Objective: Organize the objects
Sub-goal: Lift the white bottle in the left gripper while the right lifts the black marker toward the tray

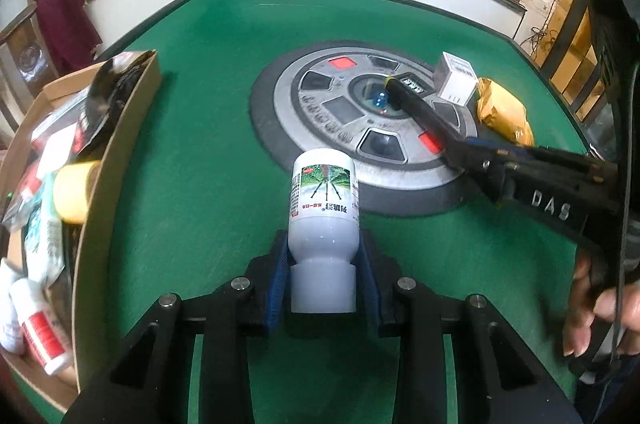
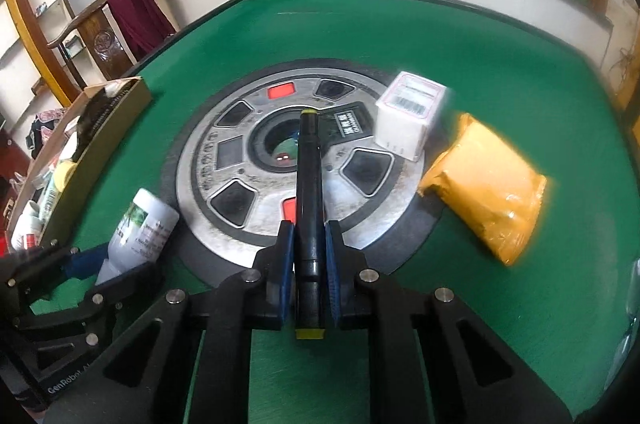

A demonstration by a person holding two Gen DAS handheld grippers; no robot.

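Observation:
My left gripper [image 1: 324,252] is shut on a white plastic bottle [image 1: 324,200] with a pictured label. The blue pads press its neck, its cap points back at the camera, and it hangs over the green felt. In the right wrist view the same bottle [image 2: 140,224] shows at the lower left in the left gripper [image 2: 104,264]. My right gripper [image 2: 310,236] is shut on a black marker [image 2: 310,184] with yellow ends, which points out over the round grey console [image 2: 200,160]. The left wrist view shows that marker [image 1: 424,104] slanting in from the right gripper [image 1: 456,146].
An open cardboard box [image 1: 120,128] with several packets and small bottles sits at the table's left edge, box [image 2: 100,136]. A small white carton [image 2: 412,116] stands on the console rim beside a yellow packet [image 2: 488,184]. A hand [image 1: 600,308] grips the right tool.

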